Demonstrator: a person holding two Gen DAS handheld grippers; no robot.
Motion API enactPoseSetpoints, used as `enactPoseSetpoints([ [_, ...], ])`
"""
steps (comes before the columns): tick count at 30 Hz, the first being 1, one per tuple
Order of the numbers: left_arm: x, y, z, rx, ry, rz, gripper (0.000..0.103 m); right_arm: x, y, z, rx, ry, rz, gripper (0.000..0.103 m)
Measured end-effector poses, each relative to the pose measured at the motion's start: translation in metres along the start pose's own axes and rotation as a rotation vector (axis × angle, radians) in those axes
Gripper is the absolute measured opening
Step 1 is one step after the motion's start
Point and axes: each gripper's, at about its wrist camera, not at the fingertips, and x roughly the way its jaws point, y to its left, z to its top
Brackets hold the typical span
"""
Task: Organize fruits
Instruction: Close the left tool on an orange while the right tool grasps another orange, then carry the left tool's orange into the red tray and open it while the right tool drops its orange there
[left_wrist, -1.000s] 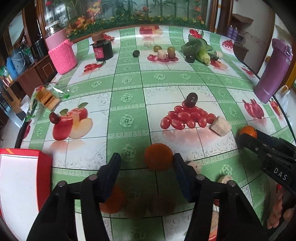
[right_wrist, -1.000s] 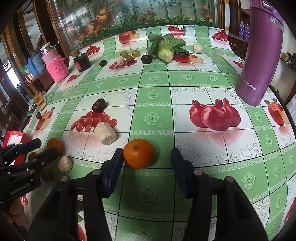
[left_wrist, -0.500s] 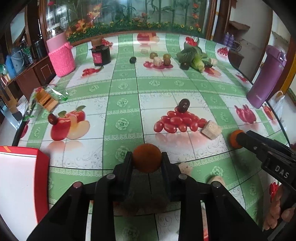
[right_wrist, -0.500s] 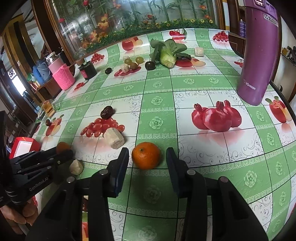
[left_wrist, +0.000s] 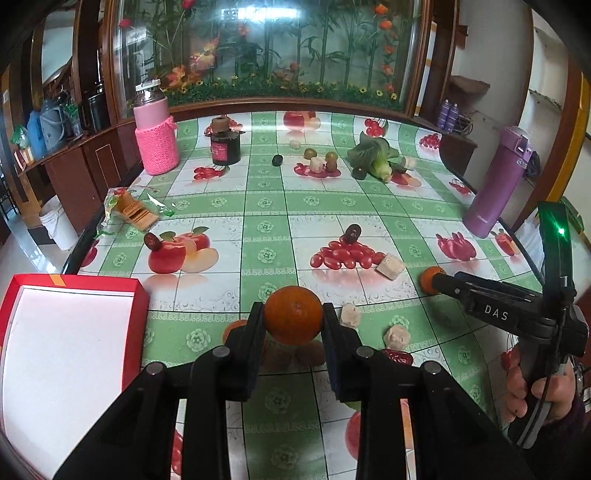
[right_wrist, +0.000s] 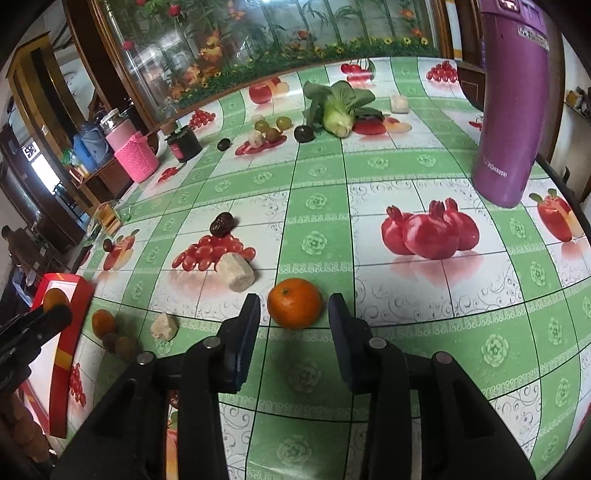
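My left gripper (left_wrist: 293, 315) is shut on an orange (left_wrist: 293, 315) and holds it above the table, just right of the red box (left_wrist: 66, 354) with a white inside. My right gripper (right_wrist: 293, 308) is open, its fingers on either side of a second orange (right_wrist: 294, 302) that rests on the table. That orange also shows in the left wrist view (left_wrist: 427, 280), partly behind the right gripper. Another orange (right_wrist: 102, 323) and two brown fruits (right_wrist: 120, 343) lie by the box. A dark date (right_wrist: 221, 224) lies farther back.
Pale food chunks (right_wrist: 235, 272) (right_wrist: 163, 326) lie near the oranges. A purple flask (right_wrist: 511, 99) stands at the right, a pink jar (left_wrist: 156, 138) and a dark jar (left_wrist: 225, 146) at the back left, bok choy (right_wrist: 338, 107) and small fruits at the back.
My left gripper closed on its orange, lifted it off the table and drew back toward the red box. My right gripper narrowed a little around its orange, which has not moved.
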Motion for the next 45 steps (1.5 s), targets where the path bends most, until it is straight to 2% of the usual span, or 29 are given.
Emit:
enactPoseSetpoints([
  [1,0.001,-0.001,-0.001,0.000,0.004,-0.005,0.029,0.001,0.003,0.000,-0.016,0.001,-0.014,0.055],
  [3,0.002,-0.003,-0.005,0.005,0.006,-0.011,0.029,0.002,0.008,-0.002,-0.045,-0.007,-0.043,0.067],
  [5,0.002,-0.003,-0.008,0.002,0.010,-0.013,0.029,0.004,0.012,-0.003,-0.068,-0.029,-0.075,0.067],
  [7,0.001,-0.002,-0.010,-0.008,0.012,-0.021,0.029,0.011,0.011,-0.002,-0.075,-0.013,-0.099,0.067],
  [8,0.000,-0.001,-0.012,-0.013,0.011,-0.026,0.029,0.014,0.009,-0.001,-0.072,-0.003,-0.103,0.066],
  [10,-0.004,0.002,-0.015,-0.023,0.013,-0.030,0.029,0.023,0.008,-0.002,-0.073,0.015,-0.126,0.053],
  [11,-0.006,0.004,-0.017,-0.028,0.012,-0.030,0.029,0.022,0.011,-0.002,-0.090,0.002,-0.144,0.051],
  [13,-0.014,0.010,-0.021,-0.041,0.002,-0.029,0.029,0.022,0.012,-0.004,-0.106,-0.004,-0.157,0.034],
  [18,-0.049,0.035,-0.036,-0.069,-0.044,0.020,0.029,0.020,0.010,-0.006,-0.080,-0.015,-0.147,0.034],
  [21,-0.073,0.056,-0.049,-0.084,-0.076,0.075,0.029,0.010,0.007,-0.007,0.003,-0.021,-0.080,0.034],
  [24,-0.094,0.079,-0.059,-0.092,-0.102,0.158,0.029,-0.006,0.021,-0.010,0.039,-0.065,-0.038,0.034],
  [29,-0.116,0.122,-0.081,-0.137,-0.128,0.306,0.029,-0.022,0.090,-0.031,0.023,-0.070,0.181,0.034],
  [35,-0.124,0.169,-0.110,-0.208,-0.098,0.413,0.029,-0.022,0.209,-0.065,-0.153,0.007,0.363,0.034],
  [41,-0.125,0.192,-0.131,-0.242,-0.063,0.437,0.030,-0.020,0.297,-0.102,-0.331,0.048,0.418,0.034],
  [45,-0.123,0.196,-0.135,-0.244,-0.056,0.434,0.030,-0.012,0.324,-0.120,-0.385,0.085,0.431,0.034],
])
